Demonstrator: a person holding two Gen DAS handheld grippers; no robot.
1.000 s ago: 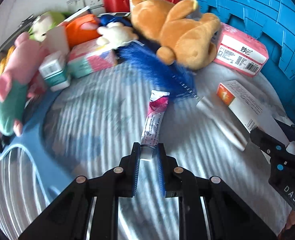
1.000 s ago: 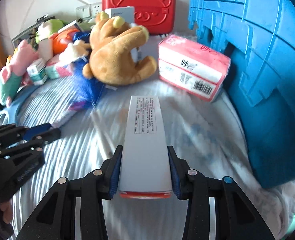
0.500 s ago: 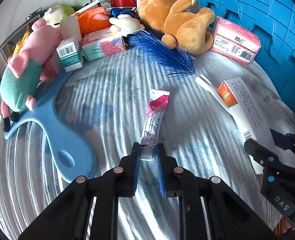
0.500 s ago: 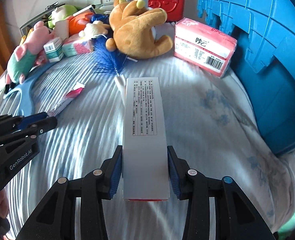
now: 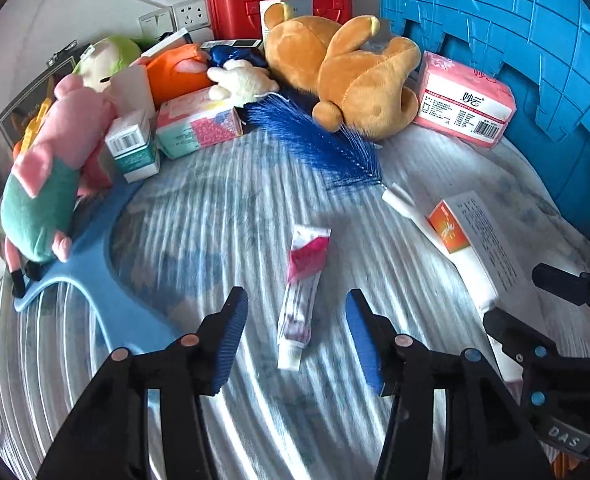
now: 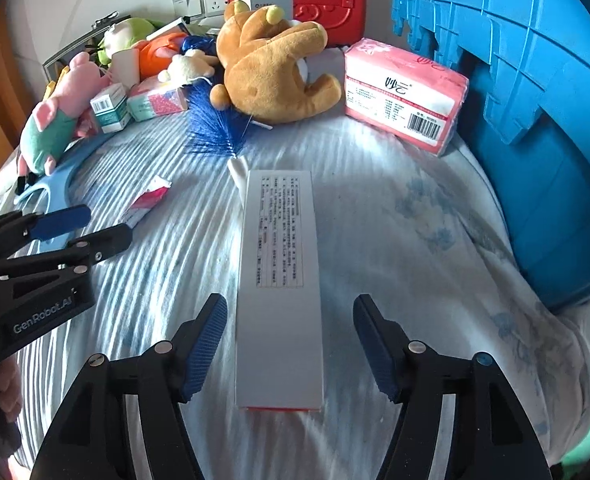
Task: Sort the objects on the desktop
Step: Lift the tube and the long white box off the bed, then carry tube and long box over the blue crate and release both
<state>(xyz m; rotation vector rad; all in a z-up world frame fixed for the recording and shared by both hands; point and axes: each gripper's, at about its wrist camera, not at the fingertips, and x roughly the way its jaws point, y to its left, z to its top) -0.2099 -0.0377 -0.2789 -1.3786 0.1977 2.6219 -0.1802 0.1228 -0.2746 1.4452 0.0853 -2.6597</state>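
A: Which step are we looking at?

B: A release, I'd judge. The left gripper (image 5: 293, 332) is standing spread, its jaws having just been opening, with the pink-and-white tube (image 5: 301, 296) lying between them on the striped bedsheet (image 5: 215, 208), touched by neither pad. The right gripper (image 6: 289, 346) is doing the same: jaws just been opening, the long white box (image 6: 279, 280) lying flat between them, clear of both pads.

A: Where is all that sitting?

B: Around the middle of the sheet, toward its near edge. The box is lying just beside the blue bottle brush (image 6: 215, 128), whose white handle is running alongside it. Plush toys and small cartons are crowding the far edge, the blue crate (image 6: 535, 100) the right edge.

A: And next?

B: Probably both hands are needing to back straight off without nudging either item, then picking a fresh one from the far pile.

A: Do the views differ?

B: The left view is showing the box's orange end flap (image 5: 449, 230); the right view is showing only its printed white face and, at its left border, fingers on the other handle
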